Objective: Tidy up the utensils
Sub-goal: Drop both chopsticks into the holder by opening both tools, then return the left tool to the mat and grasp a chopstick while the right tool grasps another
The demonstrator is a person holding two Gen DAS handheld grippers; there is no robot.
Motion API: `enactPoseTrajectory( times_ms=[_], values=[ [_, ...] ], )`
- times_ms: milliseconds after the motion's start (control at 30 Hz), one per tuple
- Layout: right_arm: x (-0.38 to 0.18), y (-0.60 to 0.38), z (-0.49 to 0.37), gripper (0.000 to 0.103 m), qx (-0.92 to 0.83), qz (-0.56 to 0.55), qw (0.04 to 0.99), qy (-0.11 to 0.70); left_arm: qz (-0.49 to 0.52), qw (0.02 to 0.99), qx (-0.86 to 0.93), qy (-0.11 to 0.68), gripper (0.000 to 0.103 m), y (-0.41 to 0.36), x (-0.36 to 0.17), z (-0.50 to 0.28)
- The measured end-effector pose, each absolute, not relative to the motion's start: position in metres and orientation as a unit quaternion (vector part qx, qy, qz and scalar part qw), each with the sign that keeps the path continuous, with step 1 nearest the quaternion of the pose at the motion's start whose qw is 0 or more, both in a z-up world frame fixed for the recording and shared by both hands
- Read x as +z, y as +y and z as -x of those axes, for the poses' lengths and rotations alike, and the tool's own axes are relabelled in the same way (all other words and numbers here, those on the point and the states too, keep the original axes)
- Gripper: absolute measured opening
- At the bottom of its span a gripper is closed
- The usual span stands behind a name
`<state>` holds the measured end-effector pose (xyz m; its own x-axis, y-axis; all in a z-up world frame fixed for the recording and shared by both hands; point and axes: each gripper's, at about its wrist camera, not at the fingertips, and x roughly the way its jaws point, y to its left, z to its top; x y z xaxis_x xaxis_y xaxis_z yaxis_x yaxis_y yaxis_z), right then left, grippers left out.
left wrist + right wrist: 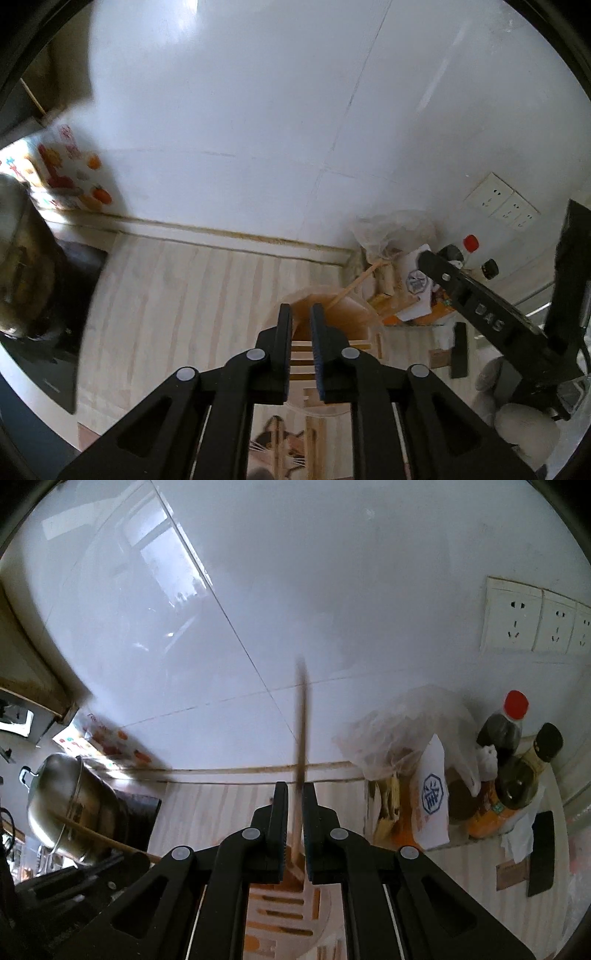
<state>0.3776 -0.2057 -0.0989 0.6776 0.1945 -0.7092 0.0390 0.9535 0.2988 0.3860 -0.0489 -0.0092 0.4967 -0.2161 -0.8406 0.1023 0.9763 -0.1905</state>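
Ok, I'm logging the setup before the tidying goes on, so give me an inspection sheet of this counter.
Surface: pale wood-grain counter, partly covered.
Job's things: wooden spatula, handle upright between the right gripper's fingers; thin wooden stick beyond the left gripper.
Clutter: steel pot, plastic bag, red-capped bottle.
Grippers: left gripper jaws slightly apart, nothing gripped; right gripper narrow around the spatula handle, grip unclear.
Cables: nothing seen.
Surroundings: white tiled wall, wall sockets.

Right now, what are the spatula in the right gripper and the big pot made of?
Spatula: looks like wood or bamboo, matte tan-brown, with a slotted blade; the handle is blurred. Pot: probably stainless steel, a shiny silver body with bright reflections and wire handles.
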Motion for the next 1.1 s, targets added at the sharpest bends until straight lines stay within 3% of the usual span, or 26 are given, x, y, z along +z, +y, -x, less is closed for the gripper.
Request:
enactPoseTrajectory(
  times_ms=[33,100,167,267,367,400,633,1000,1067,1100],
  values=[
    [-0.098,-0.207,-0.374,0.021,0.044,-0.149,0.904,0.398,0.055,0.867,-0.088,0.487,0.021,-0.048,-0.006,-0.383],
    [-0.094,-0.210,-0.368,0.025,0.043,-0.150,0.905,0.395,0.056,0.874,-0.081,0.476,0.056,-0.041,0.000,-0.377],
    [-0.088,-0.214,-0.359,0.028,0.040,-0.154,0.908,0.389,0.056,0.881,-0.068,0.464,0.073,-0.034,0.004,-0.369],
    [-0.080,-0.223,-0.342,0.038,0.031,-0.163,0.910,0.381,0.053,0.891,-0.054,0.447,0.075,-0.023,0.007,-0.357],
    [-0.075,-0.229,-0.326,0.049,0.023,-0.168,0.912,0.374,0.046,0.897,-0.035,0.439,0.100,-0.012,0.000,-0.345],
    [-0.074,-0.231,-0.318,0.052,0.018,-0.168,0.913,0.371,0.041,0.900,-0.028,0.432,0.103,-0.009,-0.004,-0.340],
    [-0.089,-0.237,-0.274,0.084,0.003,-0.172,0.915,0.365,0.008,0.886,0.000,0.464,0.103,0.001,-0.054,-0.322],
    [-0.201,-0.223,-0.245,0.086,-0.025,-0.141,0.871,0.471,-0.026,0.822,0.015,0.568,0.102,-0.004,-0.181,-0.280],
    [-0.233,-0.222,-0.238,0.083,-0.022,-0.150,0.849,0.505,-0.021,0.807,0.000,0.591,0.101,-0.009,-0.208,-0.272],
    [-0.254,-0.222,-0.234,0.073,-0.019,-0.158,0.834,0.527,-0.017,0.797,-0.008,0.604,0.096,-0.013,-0.222,-0.270]
  ],
)
